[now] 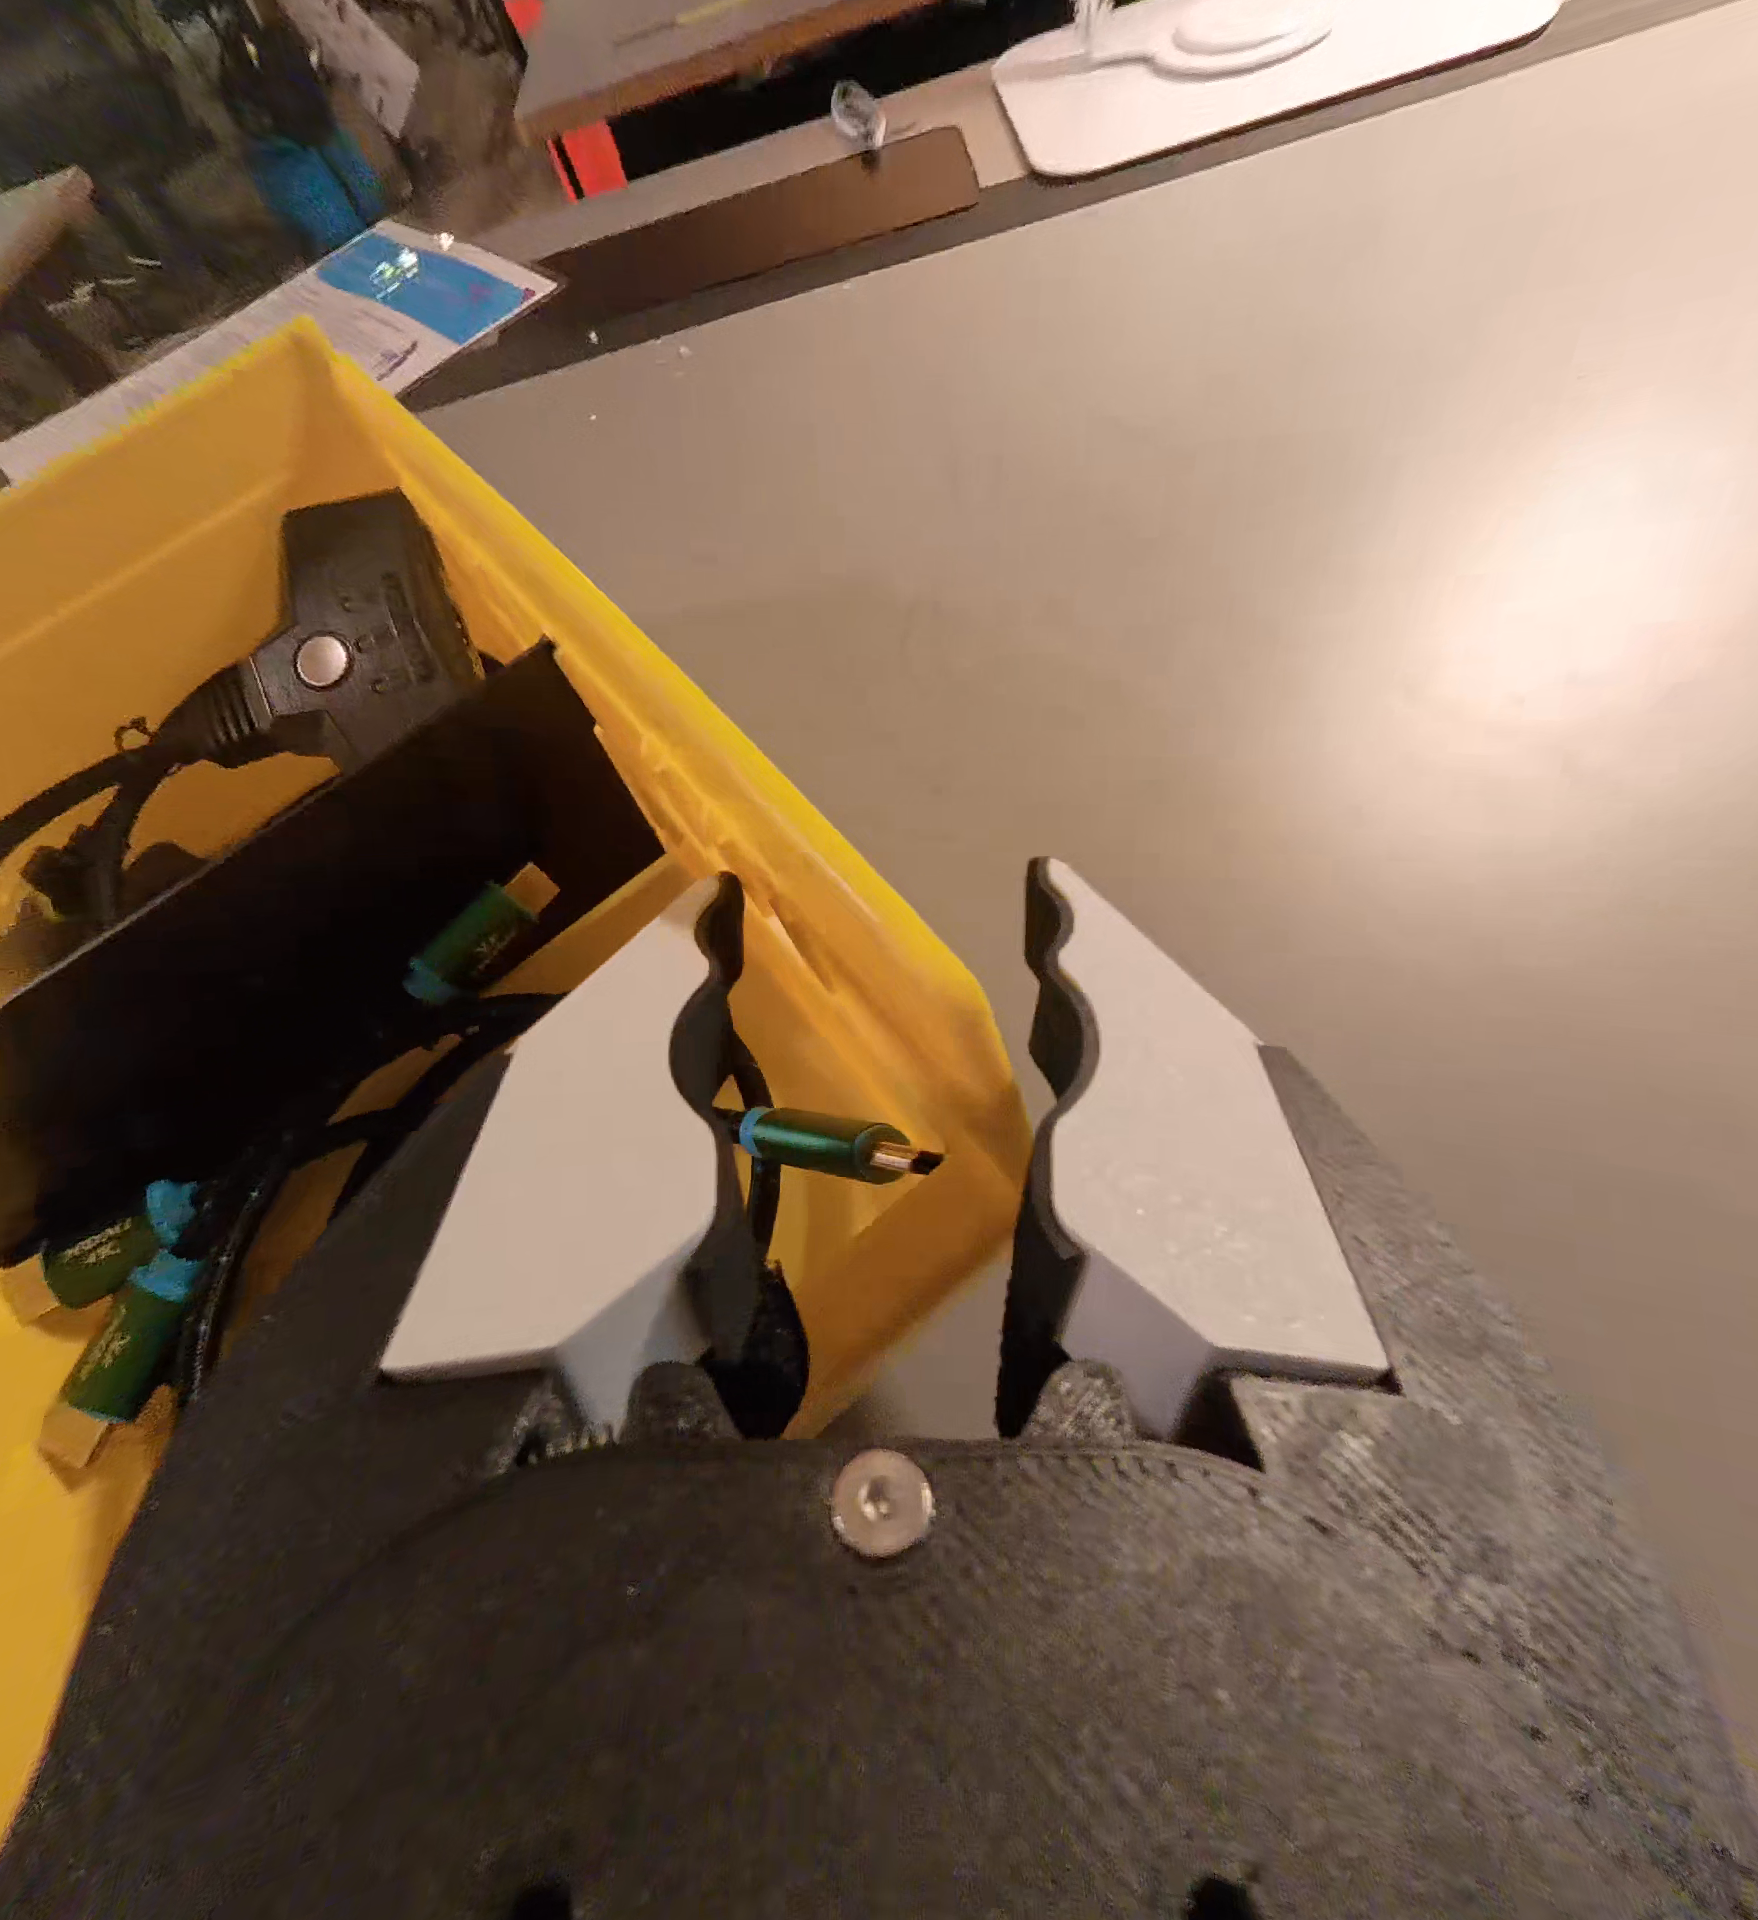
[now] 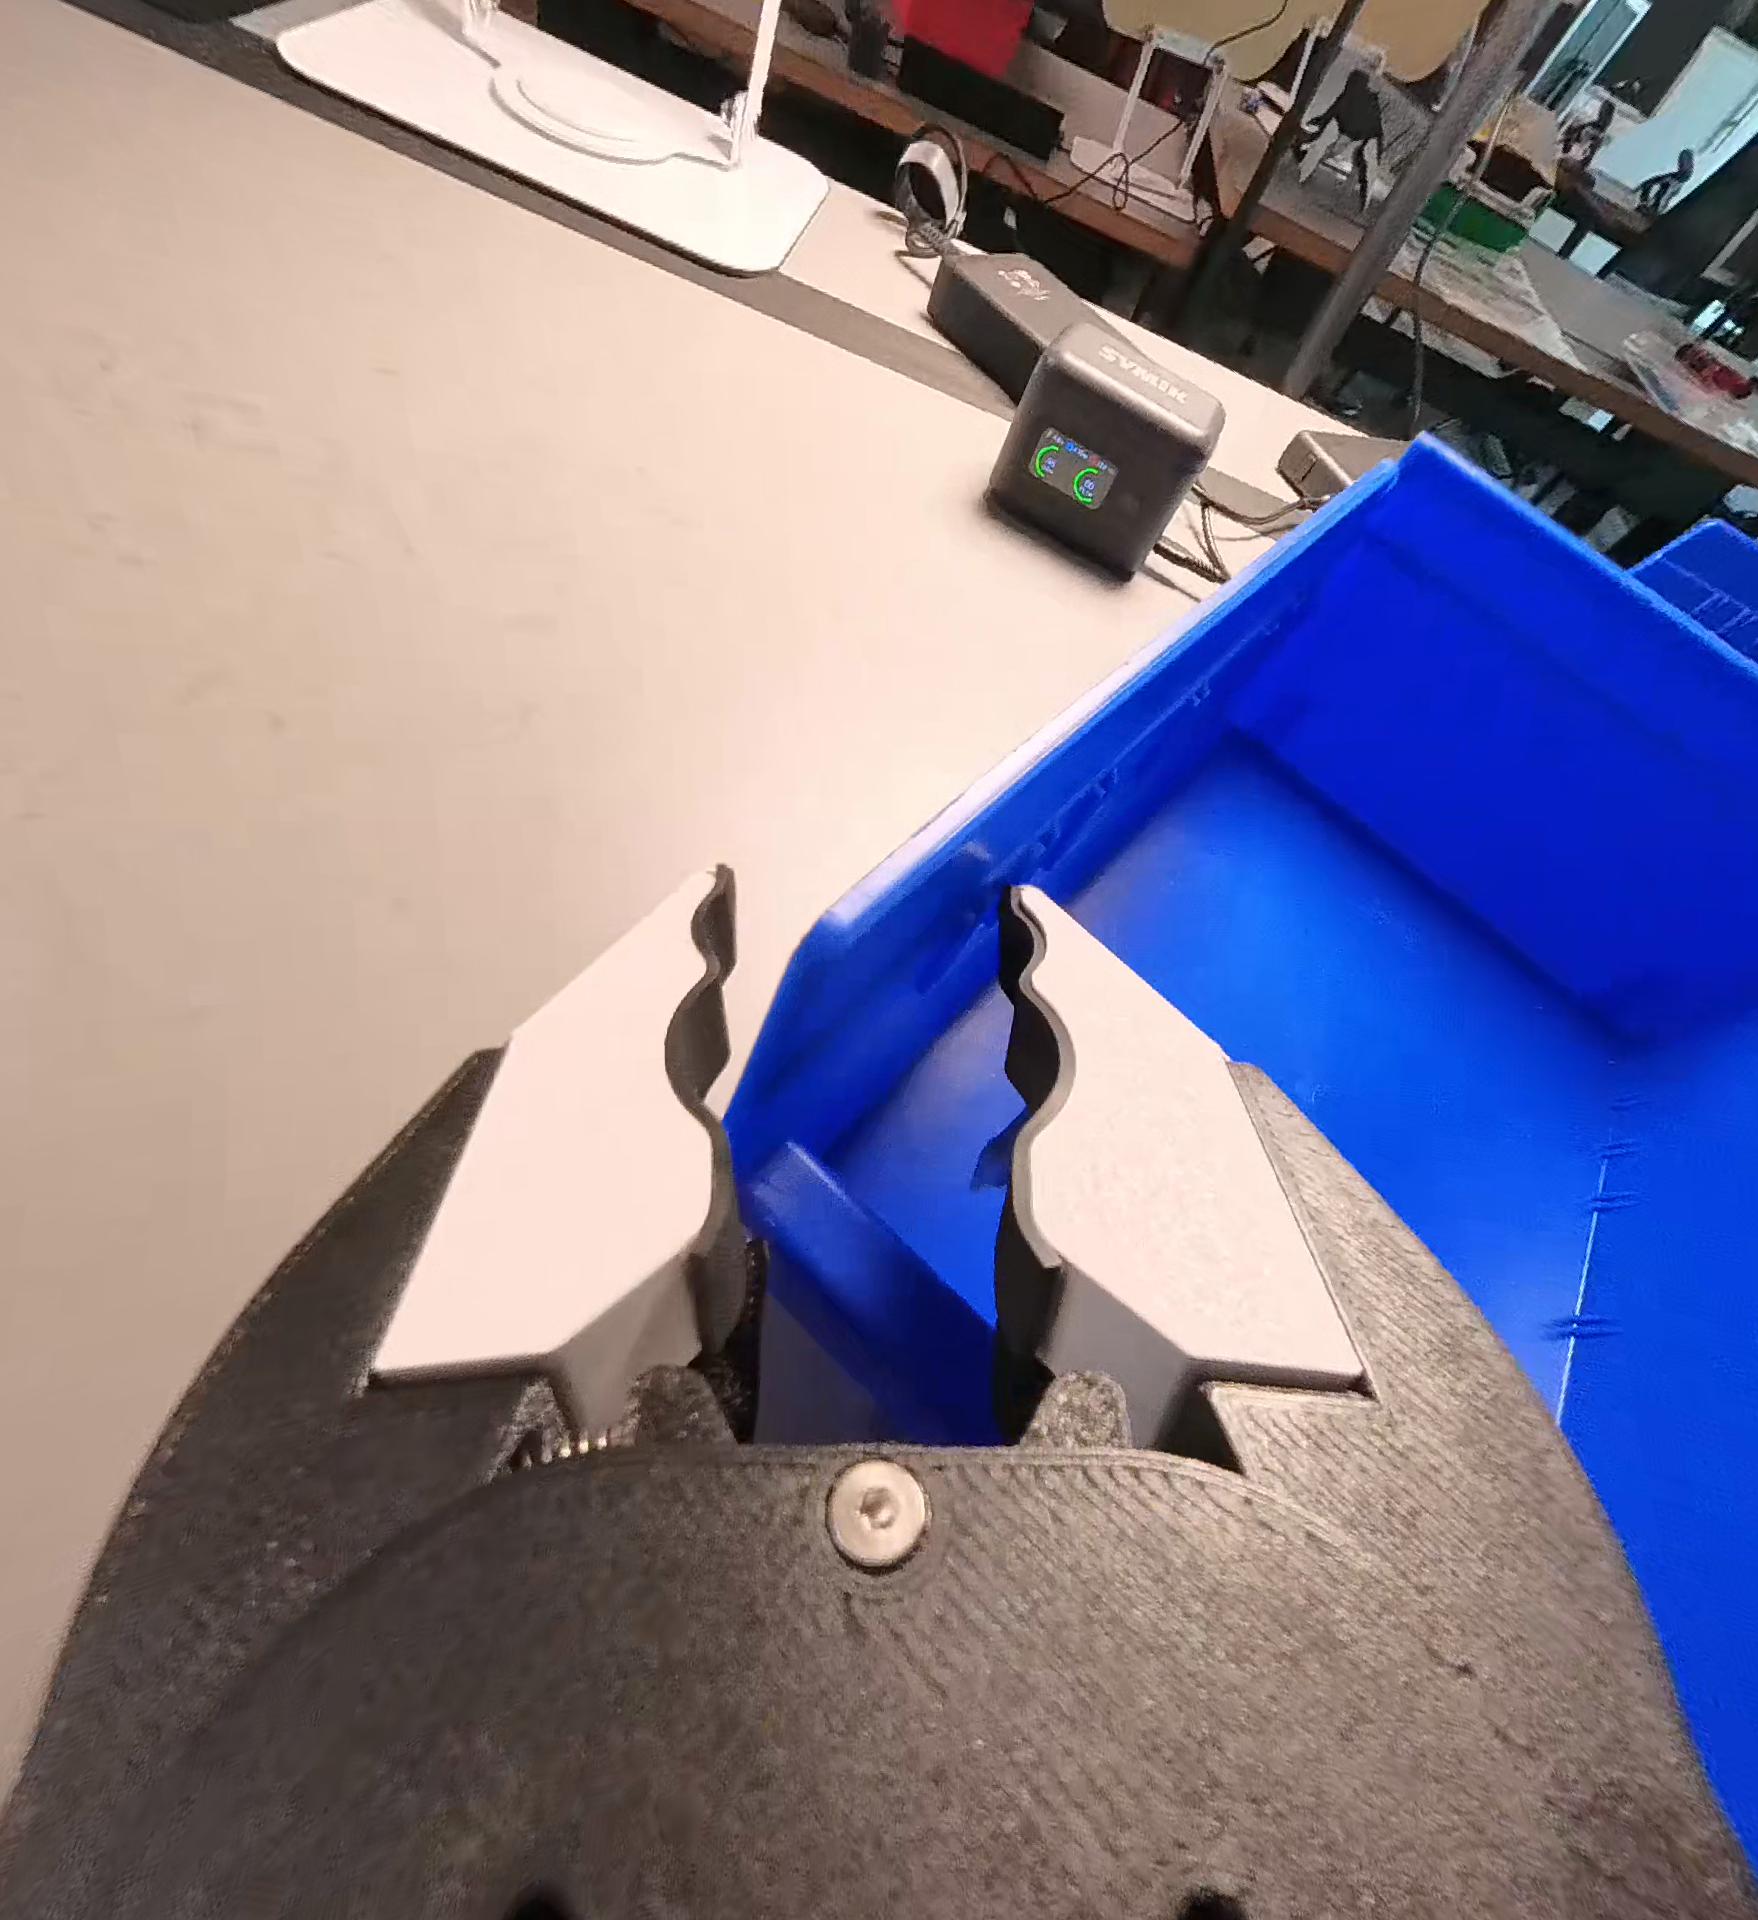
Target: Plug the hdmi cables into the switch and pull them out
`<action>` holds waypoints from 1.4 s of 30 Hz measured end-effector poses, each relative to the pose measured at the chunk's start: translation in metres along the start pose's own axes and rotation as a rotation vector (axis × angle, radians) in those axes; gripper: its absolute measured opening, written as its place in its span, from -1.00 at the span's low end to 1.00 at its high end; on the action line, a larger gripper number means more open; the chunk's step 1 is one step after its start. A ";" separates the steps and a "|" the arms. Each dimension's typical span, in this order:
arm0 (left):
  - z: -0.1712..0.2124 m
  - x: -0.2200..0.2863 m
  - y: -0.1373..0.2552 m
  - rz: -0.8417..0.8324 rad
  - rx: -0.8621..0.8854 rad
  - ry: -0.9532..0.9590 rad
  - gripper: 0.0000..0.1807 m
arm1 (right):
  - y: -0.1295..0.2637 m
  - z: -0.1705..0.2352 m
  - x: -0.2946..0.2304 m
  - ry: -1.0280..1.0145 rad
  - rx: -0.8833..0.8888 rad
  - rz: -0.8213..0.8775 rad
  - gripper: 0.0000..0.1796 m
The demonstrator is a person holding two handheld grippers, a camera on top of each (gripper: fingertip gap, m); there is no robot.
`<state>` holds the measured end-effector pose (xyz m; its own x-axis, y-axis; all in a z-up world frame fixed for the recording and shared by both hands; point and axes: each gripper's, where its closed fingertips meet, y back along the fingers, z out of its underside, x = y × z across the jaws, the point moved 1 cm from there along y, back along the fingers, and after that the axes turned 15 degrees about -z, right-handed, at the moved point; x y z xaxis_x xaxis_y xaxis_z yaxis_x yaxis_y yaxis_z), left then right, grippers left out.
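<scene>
Nothing plugged yet; my left claw (image 1: 880, 883) is released, empty, over the yellow bin's (image 1: 646, 665) corner; inside lie the switch (image 1: 366, 634) and green-ended cables (image 1: 813, 1141), loose; my right claw (image 2: 864, 894) gapes, empty, over the blue bin (image 2: 1477, 665); all steps remain.

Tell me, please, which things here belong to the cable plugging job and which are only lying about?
For the job:
- switch, in the yellow bin
- green HDMI plugs, same bin, nearer compartment
- left gripper, open
- right gripper, open

Only lying about:
- blue bin
- grey box with small screen
- papers
- white stand base
</scene>
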<state>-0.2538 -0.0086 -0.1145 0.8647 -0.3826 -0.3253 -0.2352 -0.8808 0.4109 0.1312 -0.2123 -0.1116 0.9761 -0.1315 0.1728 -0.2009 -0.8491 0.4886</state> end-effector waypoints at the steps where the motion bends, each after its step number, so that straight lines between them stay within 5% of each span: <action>1: 0.000 0.000 0.000 0.015 0.010 0.011 -0.38 | 0.000 0.000 0.000 0.002 -0.001 -0.002 -0.42; 13: -0.002 -0.011 -0.005 0.097 0.021 -0.051 -0.49 | 0.002 0.008 0.010 0.023 -0.011 -0.044 -0.44; 28: 0.022 -0.123 -0.025 -0.087 -0.001 0.102 -0.95 | 0.043 0.035 0.029 0.154 -0.031 -0.144 -0.51; 35: 0.026 -0.143 -0.033 -0.061 -0.002 0.128 -0.94 | 0.079 0.060 0.092 0.040 -0.017 -0.099 -0.93; 42: 0.023 -0.150 -0.047 -0.053 0.002 0.142 -0.94 | 0.076 0.060 0.101 0.033 0.004 -0.057 -0.92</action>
<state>-0.3830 0.0840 -0.1042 0.9299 -0.2925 -0.2230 -0.1883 -0.8994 0.3944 0.2190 -0.3213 -0.1087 0.9828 -0.0656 0.1727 -0.1441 -0.8567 0.4952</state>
